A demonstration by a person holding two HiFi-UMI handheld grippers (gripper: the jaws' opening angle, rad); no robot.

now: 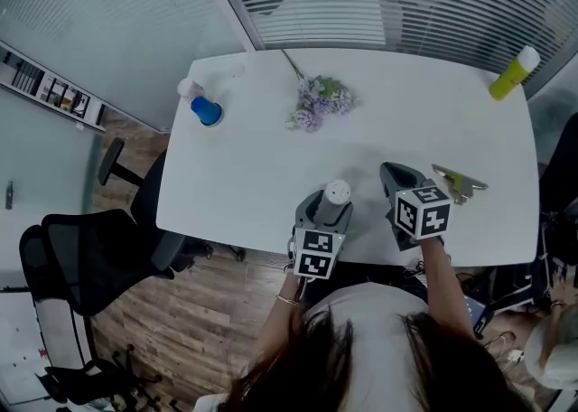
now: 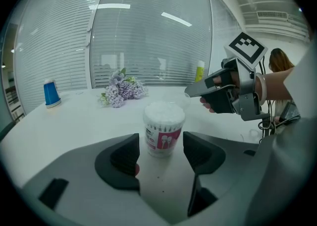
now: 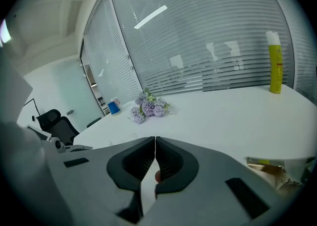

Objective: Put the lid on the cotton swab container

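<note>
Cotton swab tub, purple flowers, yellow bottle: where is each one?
Cotton swab tub (image 2: pixel 162 138): left gripper view, on its pink label.
Purple flowers (image 1: pixel 316 103): head view, on the blooms.
Yellow bottle (image 3: pixel 275 71): right gripper view, on its body.

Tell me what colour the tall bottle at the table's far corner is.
The bottle is yellow with a white cap, clearest in the right gripper view.

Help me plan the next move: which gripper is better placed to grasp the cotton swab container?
Left. The left gripper is open, with the cotton swab container upright right at its jaw tips. The right gripper is shut, and its view does not show the container.
</note>
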